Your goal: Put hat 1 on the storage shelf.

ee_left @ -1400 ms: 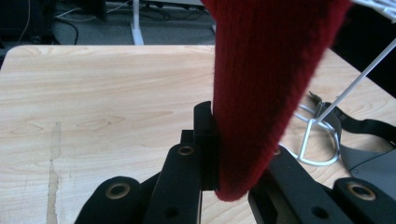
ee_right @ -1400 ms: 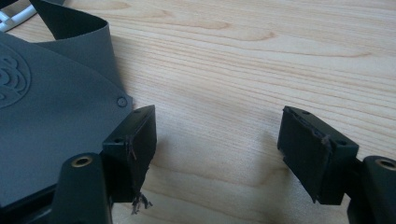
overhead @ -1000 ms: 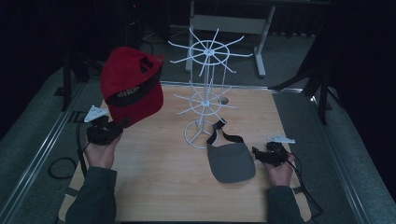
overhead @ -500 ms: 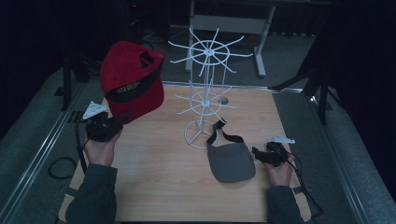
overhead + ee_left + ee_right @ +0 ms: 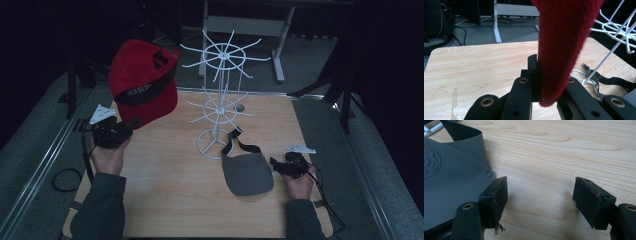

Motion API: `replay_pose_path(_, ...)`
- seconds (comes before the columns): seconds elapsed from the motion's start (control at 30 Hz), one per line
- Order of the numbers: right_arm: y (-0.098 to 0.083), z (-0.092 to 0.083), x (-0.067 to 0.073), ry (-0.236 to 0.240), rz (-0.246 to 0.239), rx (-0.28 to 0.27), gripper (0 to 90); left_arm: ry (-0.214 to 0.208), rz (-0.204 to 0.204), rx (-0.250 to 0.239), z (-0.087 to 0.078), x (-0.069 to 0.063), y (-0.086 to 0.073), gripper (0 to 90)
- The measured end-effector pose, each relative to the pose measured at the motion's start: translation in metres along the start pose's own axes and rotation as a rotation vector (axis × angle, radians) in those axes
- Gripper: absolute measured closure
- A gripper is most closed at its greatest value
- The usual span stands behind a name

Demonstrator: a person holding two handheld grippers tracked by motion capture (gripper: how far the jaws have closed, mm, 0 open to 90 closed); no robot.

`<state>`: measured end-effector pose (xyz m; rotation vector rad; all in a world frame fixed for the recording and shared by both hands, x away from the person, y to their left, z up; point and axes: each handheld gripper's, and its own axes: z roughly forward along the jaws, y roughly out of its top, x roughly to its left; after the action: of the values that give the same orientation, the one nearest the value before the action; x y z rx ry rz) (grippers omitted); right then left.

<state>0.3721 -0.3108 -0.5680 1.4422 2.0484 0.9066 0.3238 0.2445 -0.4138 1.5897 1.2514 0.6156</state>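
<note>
Over the left edge of the table (image 5: 165, 200), up goes a red cap (image 5: 142, 82), held aloft and pinched by its brim in the left gripper (image 5: 120, 134). Seen along the left gripper view, red knit fabric (image 5: 564, 50) clamped tight between the black jaws, hanging thick and soft. Looks light and floppy, likely to sag and swing, so best gripped at the stiffer brim, just as now. Left hand (image 5: 107, 155) raised off the wood, forearm angled in from the bottom, gripper tilted up toward the cap.

Moving to the middle: a white wire rack (image 5: 220, 100) standing upright near the far edge, spokes fanning out in two tiers, empty hooks waiting. Cap near the upper tier but apart from it, off to its left.

Further right, a grey cap (image 5: 247, 172) lying flat on the wood, black strap (image 5: 240, 145) trailing toward the rack's base ring. Soft too by the look of it, thin at the edges.

Near the right edge, right gripper (image 5: 282, 167) resting low just beside the grey cap, jaws spread wide with nothing between them, bare wood showing in the gap. Right hand (image 5: 300, 182) down at the table, wrist level.
</note>
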Motion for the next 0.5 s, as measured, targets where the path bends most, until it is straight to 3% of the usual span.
replay_pose_path(0.5, 0.0000, 0.0000, -0.0002, 0.000, -0.002, 0.000, 28.0, -0.016, 0.007, -0.028, 0.0005, -0.0072, 0.0100, 85.8)
